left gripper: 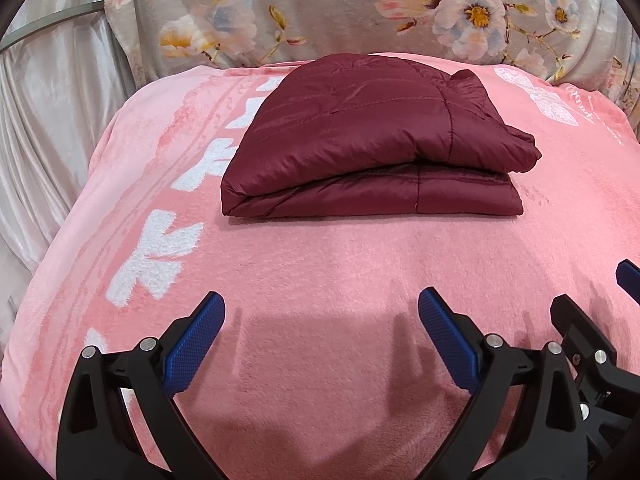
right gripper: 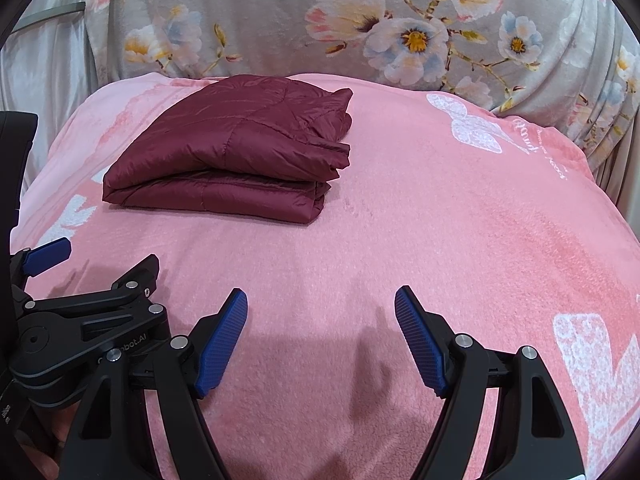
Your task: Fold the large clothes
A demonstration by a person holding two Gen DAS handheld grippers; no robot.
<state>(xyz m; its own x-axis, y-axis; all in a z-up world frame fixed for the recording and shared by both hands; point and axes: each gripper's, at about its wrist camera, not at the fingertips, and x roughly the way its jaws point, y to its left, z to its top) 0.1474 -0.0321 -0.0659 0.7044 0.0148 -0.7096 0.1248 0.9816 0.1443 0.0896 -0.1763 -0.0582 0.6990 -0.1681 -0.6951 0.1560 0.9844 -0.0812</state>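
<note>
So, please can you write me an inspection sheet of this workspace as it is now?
Surface: pink blanket with white prints, smooth.
Job's things: maroon quilted jacket, folded in layers, lying flat near the far edge.
Clutter: nothing seen.
Grippers: left tool open, empty, apart from the jacket; right tool open, empty, beside the left one.
Cables: nothing seen.
Surroundings: grey floral blanket draped behind; pale satin curtain at the left.

Folded maroon jacket (right gripper: 228,148) on pink blanket (right gripper: 420,232)
</note>
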